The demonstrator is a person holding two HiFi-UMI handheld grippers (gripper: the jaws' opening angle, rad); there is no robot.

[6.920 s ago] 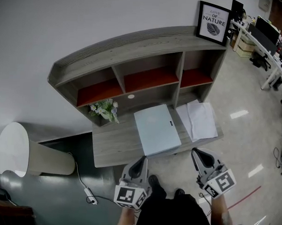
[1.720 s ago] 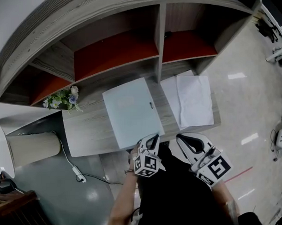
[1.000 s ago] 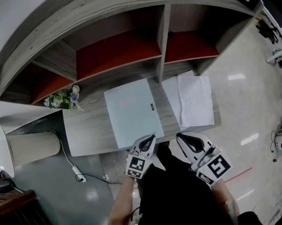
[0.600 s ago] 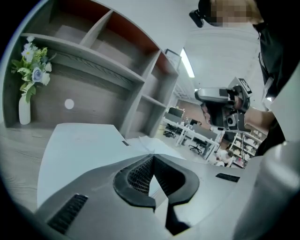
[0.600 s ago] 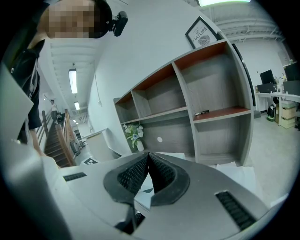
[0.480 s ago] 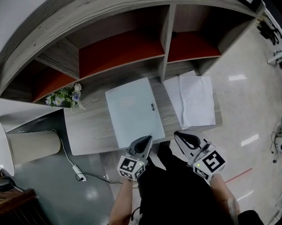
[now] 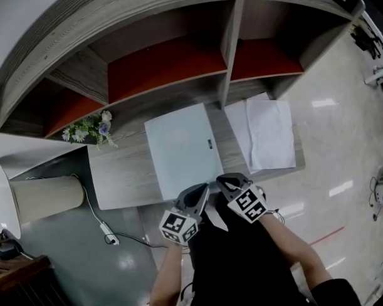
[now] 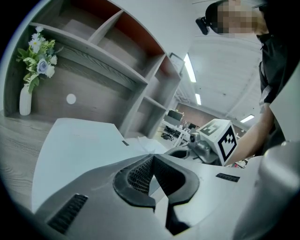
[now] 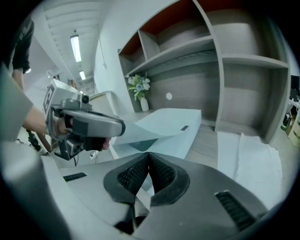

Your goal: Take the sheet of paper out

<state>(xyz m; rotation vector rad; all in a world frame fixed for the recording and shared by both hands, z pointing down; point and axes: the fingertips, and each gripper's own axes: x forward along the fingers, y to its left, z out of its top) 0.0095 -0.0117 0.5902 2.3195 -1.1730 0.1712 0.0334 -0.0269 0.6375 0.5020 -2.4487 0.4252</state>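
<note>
A pale blue folder [image 7: 179,145] lies flat on the grey desk [image 7: 115,172]; it also fills the left gripper view [image 8: 79,145]. My left gripper [image 7: 201,192] is at its front edge with jaws shut [image 8: 152,158]. In the right gripper view the folder's cover [image 9: 173,122] stands lifted at the front corner, a dark gap under it, rising to the left gripper [image 9: 121,127]. My right gripper [image 7: 225,180] hangs shut and empty just off the folder's front right corner [image 9: 148,154]. White sheets of paper [image 7: 264,133] lie on the desk to the folder's right.
A shelf unit with red back panels [image 7: 163,67] rises behind the desk. A small vase of flowers [image 7: 92,128] stands at the back left. A lamp shade [image 7: 42,200] and a cable [image 7: 104,231] are on the floor at the left.
My right gripper has dropped and swung left, from beside my body to the folder's front right corner. The left gripper has rolled slightly and drawn back a little at the folder's front edge.
</note>
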